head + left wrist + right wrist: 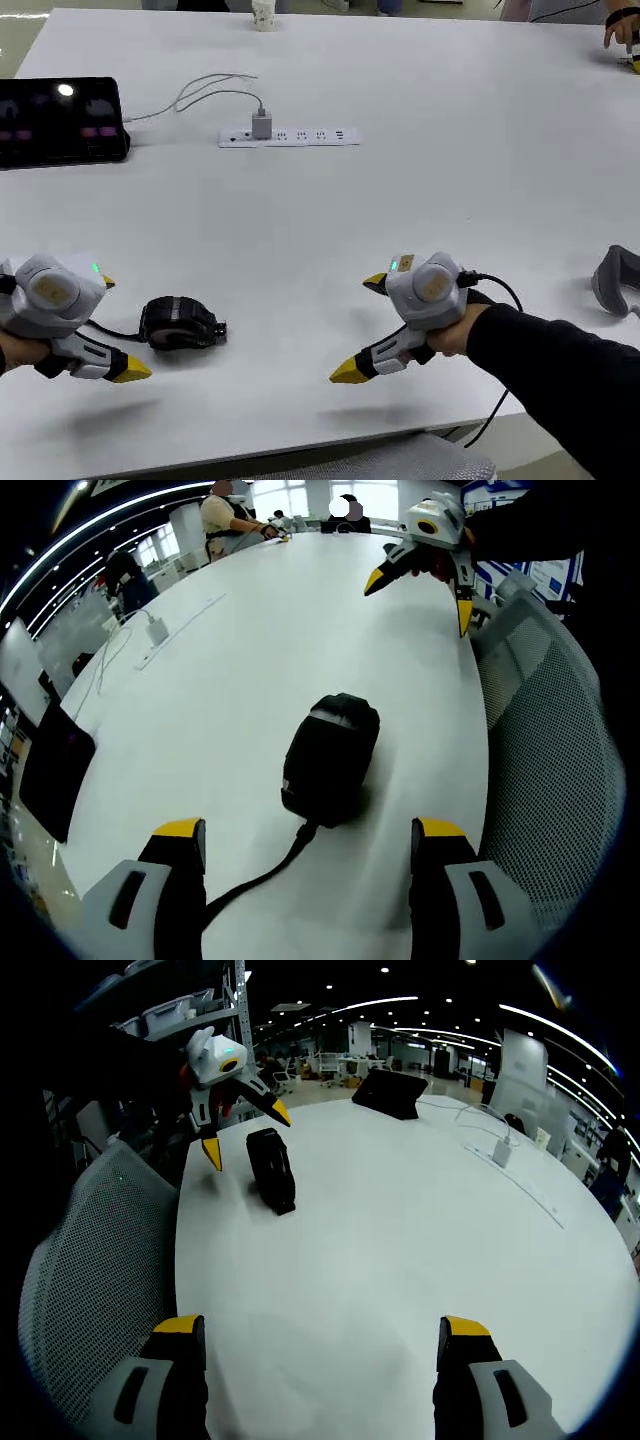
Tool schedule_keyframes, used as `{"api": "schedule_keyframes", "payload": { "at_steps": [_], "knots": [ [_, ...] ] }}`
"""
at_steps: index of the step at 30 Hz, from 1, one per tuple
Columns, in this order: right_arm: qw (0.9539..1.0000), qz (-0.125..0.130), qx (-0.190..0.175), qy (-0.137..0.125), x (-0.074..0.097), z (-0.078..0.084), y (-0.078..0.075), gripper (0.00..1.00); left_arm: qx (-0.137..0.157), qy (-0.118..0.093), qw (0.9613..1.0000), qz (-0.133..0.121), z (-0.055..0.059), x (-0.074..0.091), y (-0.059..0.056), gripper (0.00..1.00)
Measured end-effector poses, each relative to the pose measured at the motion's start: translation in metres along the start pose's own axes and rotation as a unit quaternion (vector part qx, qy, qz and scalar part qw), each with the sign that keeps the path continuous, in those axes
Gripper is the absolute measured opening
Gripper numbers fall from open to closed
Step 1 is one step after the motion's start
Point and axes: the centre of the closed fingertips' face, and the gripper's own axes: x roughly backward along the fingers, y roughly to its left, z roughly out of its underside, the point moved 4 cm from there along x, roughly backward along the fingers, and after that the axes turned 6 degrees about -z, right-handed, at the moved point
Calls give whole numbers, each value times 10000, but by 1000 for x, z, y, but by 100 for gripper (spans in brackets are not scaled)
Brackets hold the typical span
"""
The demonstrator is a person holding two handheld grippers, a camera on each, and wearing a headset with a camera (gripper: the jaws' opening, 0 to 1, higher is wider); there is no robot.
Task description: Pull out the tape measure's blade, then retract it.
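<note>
Just one tape measure [330, 755] lies between two grippers: left gripper [310, 832] and right gripper [322, 1324], jaws apart, seemingly empty.

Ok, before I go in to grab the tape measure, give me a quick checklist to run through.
1. The tape measure lies on the table, blade not yet out: ok.
2. The left gripper is open, with its jaws set wider than the tape measure: ok.
3. The right gripper is open and holds nothing: ok.
4. Blade end faces the right gripper: cannot tell. A small nub shows on that side.
5. Strap clear of the jaws: not ok. The strap runs back between the left jaws and might get pinched.
</note>
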Motion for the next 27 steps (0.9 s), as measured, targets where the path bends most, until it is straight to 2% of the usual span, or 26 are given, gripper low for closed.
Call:
{"api": "schedule_keyframes", "payload": {
  "at_steps": [2,9,12,15,18,23,27],
  "knots": [
    [9999,-59,117,11,-6,-4,1,95,-239,29,9997,61,-6,-2,-2,80],
    [9991,-279,300,112,-26,-16,3,90,-748,74,9968,285,-21,-11,-8,76],
    [9989,-322,316,83,-32,-23,2,89,-972,144,9944,385,-26,-13,-10,74],
    [9985,-383,366,103,-38,-31,4,87,-1223,87,9913,486,-35,-16,-12,74],
    [9976,-453,505,145,-42,-36,6,86,-1341,98,9892,587,-39,-19,-12,73],
    [9958,-540,706,229,-51,-44,10,83,-1434,171,9872,680,-39,-28,-9,69],
    [9946,-605,803,246,-59,-50,12,79,-1489,107,9862,716,-42,-31,-10,66]
  ]
}}
